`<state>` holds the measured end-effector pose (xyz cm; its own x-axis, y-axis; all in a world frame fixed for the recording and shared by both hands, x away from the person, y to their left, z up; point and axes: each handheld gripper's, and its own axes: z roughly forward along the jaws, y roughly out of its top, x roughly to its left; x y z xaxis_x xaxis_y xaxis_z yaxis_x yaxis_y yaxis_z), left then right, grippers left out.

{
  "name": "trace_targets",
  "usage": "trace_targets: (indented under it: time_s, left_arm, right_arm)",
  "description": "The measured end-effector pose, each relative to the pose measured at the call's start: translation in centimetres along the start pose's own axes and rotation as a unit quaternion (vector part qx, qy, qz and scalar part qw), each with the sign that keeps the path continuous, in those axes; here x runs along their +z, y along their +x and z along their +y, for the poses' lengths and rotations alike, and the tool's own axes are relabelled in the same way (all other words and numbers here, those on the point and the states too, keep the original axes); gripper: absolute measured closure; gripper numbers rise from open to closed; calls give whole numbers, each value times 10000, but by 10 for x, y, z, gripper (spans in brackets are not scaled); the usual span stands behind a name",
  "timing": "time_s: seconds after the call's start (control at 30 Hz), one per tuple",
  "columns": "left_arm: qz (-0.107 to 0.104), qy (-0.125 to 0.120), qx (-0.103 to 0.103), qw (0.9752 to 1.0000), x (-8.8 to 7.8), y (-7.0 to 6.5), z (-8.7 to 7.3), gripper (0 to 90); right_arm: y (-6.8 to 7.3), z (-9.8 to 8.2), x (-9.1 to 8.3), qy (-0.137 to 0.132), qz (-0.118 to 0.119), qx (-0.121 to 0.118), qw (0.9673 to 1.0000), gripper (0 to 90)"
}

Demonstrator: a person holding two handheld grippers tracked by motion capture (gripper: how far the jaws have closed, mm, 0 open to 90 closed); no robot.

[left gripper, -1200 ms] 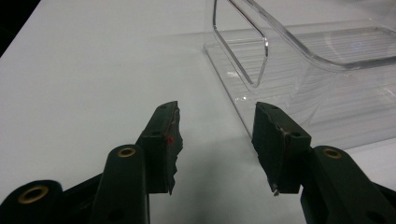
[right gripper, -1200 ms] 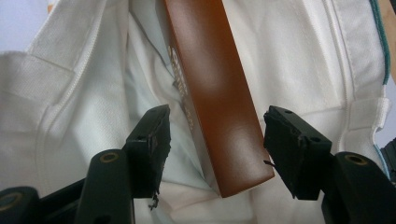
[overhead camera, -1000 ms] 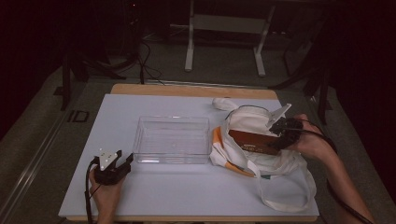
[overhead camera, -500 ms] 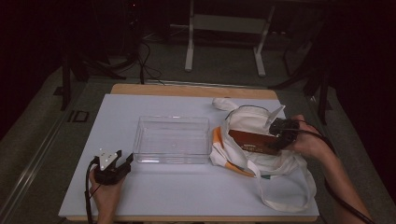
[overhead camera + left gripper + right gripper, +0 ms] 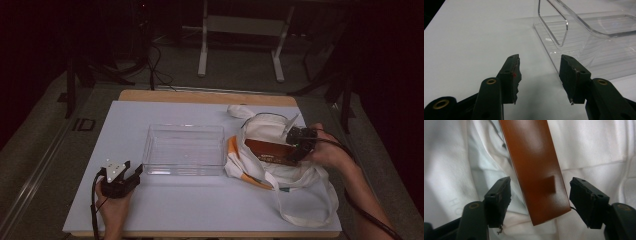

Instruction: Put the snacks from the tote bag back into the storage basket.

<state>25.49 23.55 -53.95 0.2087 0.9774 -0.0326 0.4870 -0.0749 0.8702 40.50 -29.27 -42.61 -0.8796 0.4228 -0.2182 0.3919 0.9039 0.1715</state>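
- Dark room; white desk [image 5: 200, 210] carries a clear tray [image 5: 184, 149] and a white bag [image 5: 270, 131].
- My right tool [image 5: 540, 202] has just been opening, jaws wide astride the brown box [image 5: 534, 170] lying on the bag (unpinched).
- My left tool [image 5: 539, 75] rests open, empty.
- Risk: box slides off the soft cloth.

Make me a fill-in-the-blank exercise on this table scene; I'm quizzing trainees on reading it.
1. The brown box lies on a white cloth ____.
2. The right gripper has its jaws ____ on either side of the box, not pressing on it.
3. The left gripper rests on the table beside a clear plastic ____.

Missing words: bag; open; tray
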Motion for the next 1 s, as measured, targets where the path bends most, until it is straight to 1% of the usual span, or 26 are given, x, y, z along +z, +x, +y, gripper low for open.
trace_targets:
  time_s: [0.03, 0.07, 0.3, 0.4, 0.6, 0.7, 0.73, 0.77, 0.8, 0.93, 1.0]
  left_arm:
    - [-1, -1, -3, 10000, 0, 0, 0, 515]
    - [-3, -2, -6, 10000, 0, 0, 0, 516]
    - [-8, -5, -10, 10000, 0, 0, 0, 516]
    - [-14, -5, -11, 10000, 0, 0, 0, 515]
    - [-11, 1, -14, 10000, 0, 0, 0, 516]
    - [-7, 1, -34, 10000, 0, 0, 0, 515]
    - [-7, 1, -34, 10000, 0, 0, 0, 515]
    - [-7, 5, -31, 10000, 0, 0, 0, 515]
    - [-7, 5, -30, 10000, 0, 0, 0, 515]
    - [-11, 4, -35, 10000, 0, 0, 0, 515]
    - [-12, -1, -37, 10000, 0, 0, 0, 515]
  right_arm:
    - [0, 0, 0, 0, 0, 0, 10000, 301]
    - [0, 2, 4, 104, -35, -35, 9999, 294]
    - [-1, 6, 9, 164, 39, -76, 9998, 277]
    - [-3, 6, 13, 302, 79, -118, 9994, 277]
    - [-10, 3, 19, 438, 173, -31, 9989, 279]
    - [-12, 2, 26, 572, 202, -70, 9981, 279]
    - [-12, 2, 26, 572, 202, -70, 9981, 279]
    - [-13, 2, 28, 572, 251, -99, 9980, 285]
    - [-13, 2, 28, 572, 251, -99, 9980, 285]
    - [-13, 3, 33, 667, 343, -151, 9971, 307]
    - [-12, 3, 33, 677, 392, -170, 9968, 324]
